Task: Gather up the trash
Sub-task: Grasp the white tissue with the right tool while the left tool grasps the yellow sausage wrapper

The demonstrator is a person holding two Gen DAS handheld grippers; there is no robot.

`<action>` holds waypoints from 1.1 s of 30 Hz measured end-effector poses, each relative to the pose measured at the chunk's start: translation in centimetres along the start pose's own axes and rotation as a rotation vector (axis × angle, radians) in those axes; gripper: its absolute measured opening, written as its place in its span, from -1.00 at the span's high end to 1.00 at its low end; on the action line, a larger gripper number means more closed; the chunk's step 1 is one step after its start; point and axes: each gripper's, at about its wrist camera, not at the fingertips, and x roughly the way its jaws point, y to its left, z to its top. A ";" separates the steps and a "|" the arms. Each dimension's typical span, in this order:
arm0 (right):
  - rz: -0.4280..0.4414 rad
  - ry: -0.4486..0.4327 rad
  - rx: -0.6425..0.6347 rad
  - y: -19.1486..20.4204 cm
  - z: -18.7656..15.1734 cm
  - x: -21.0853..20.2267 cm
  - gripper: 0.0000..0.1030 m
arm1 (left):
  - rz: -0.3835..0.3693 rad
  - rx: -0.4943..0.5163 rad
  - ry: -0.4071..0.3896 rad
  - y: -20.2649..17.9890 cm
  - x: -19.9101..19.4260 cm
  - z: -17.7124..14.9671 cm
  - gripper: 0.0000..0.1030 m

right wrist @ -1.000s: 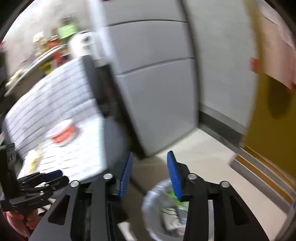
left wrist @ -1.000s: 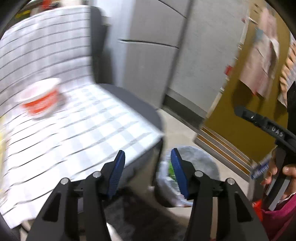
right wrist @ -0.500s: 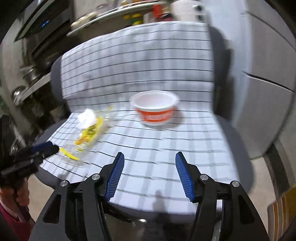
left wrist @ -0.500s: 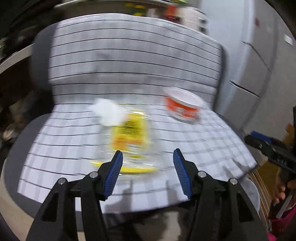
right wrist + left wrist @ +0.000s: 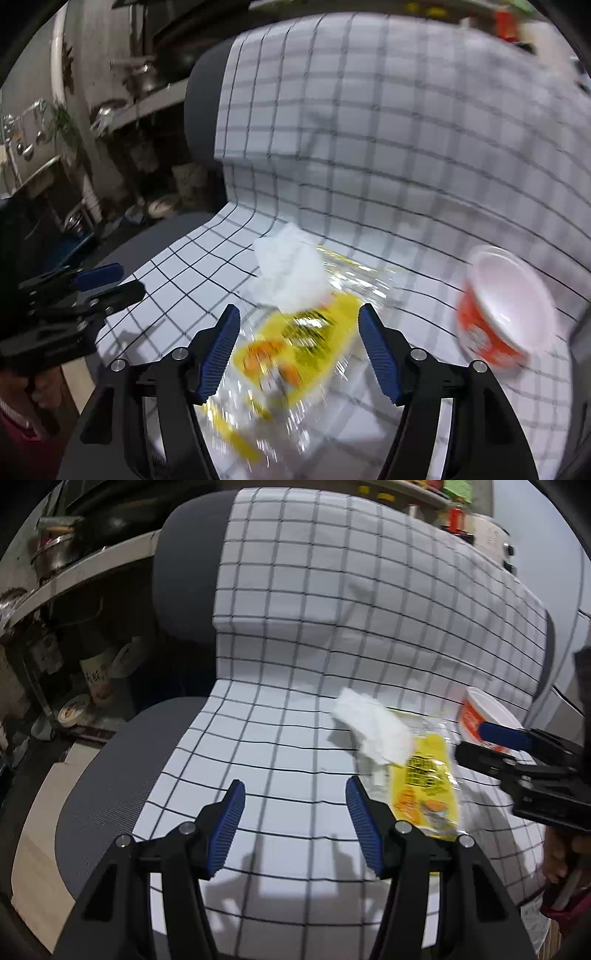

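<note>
Trash lies scattered on the seat of a grey office chair (image 5: pixel 110 775) draped with a white checked cloth (image 5: pixel 332 609): a crumpled white tissue (image 5: pixel 291 273), a clear-and-yellow plastic wrapper (image 5: pixel 295 347) and an orange-and-white paper bowl (image 5: pixel 506 314). In the right wrist view the tissue sits at frame centre, resting on the upper end of the wrapper, which stretches down toward the lower middle; the bowl lies tipped on its side at the right edge, apart from both. The cloth likely serves as a plain surface on which the pieces show clearly.

The right tongs (image 5: pixel 297 347) point down at the seat, and their jaws have just been opening. They stand wide apart and frame the wrapper, yet no pad visibly presses on it, so nothing is held. That width suits the broad, flimsy film, which will probably crumple and slip unless pinched firmly.

The left tongs (image 5: pixel 293 827) are also apart and empty, over bare cloth in the lower middle of the left wrist view, with the wrapper just beside the right-hand jaw. They seem placed to take the tissue or to steady the wrapper.

No bin shows in either current view, so collection of these three pieces looks barely begun.
</note>
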 end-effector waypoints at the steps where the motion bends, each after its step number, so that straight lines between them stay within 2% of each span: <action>1: 0.006 0.018 0.000 0.1 0.4 1.1 -0.33 | 0.001 -0.009 0.006 0.4 0.4 0.1 -0.07; 4: 0.017 0.069 -0.004 0.3 1.3 4.5 -0.44 | -0.004 -0.024 0.020 1.1 1.2 -0.1 -0.07; 8: 0.017 0.122 -0.007 0.3 1.8 7.6 -0.43 | -0.031 -0.043 0.039 1.4 2.1 -0.4 -0.07; 10: 0.030 0.138 0.002 0.1 1.8 8.2 -0.36 | -0.041 -0.046 0.044 1.4 2.4 -0.5 -0.07; 13: 0.051 0.144 0.008 -0.1 1.5 8.4 0.21 | -0.049 -0.049 0.053 1.2 2.7 -0.8 -0.07; 15: 0.057 0.109 0.002 -0.1 1.6 7.4 0.85 | -0.051 -0.052 0.058 1.2 2.6 -0.9 -0.07; 16: 0.056 0.083 -0.001 0.0 1.7 6.6 0.91 | -0.051 -0.052 0.058 1.1 2.4 -0.9 -0.07; 19: 0.045 -0.021 -0.005 -0.1 2.3 3.0 0.96 | -0.064 -0.046 0.050 0.7 1.5 -1.0 -0.07; 23: -0.039 -0.131 0.015 -1.1 2.2 -3.0 0.97 | -0.147 0.011 0.035 -1.6 -0.2 -1.3 -0.07; 27: -0.110 -0.162 0.056 -2.7 0.3 -7.4 0.97 | -0.237 0.095 0.048 -5.7 -1.0 -2.0 -0.18; 33: -0.190 -0.172 0.095 -4.9 -3.8 -11.9 0.97 | -0.314 0.190 0.085 -11.6 0.2 -2.3 -0.19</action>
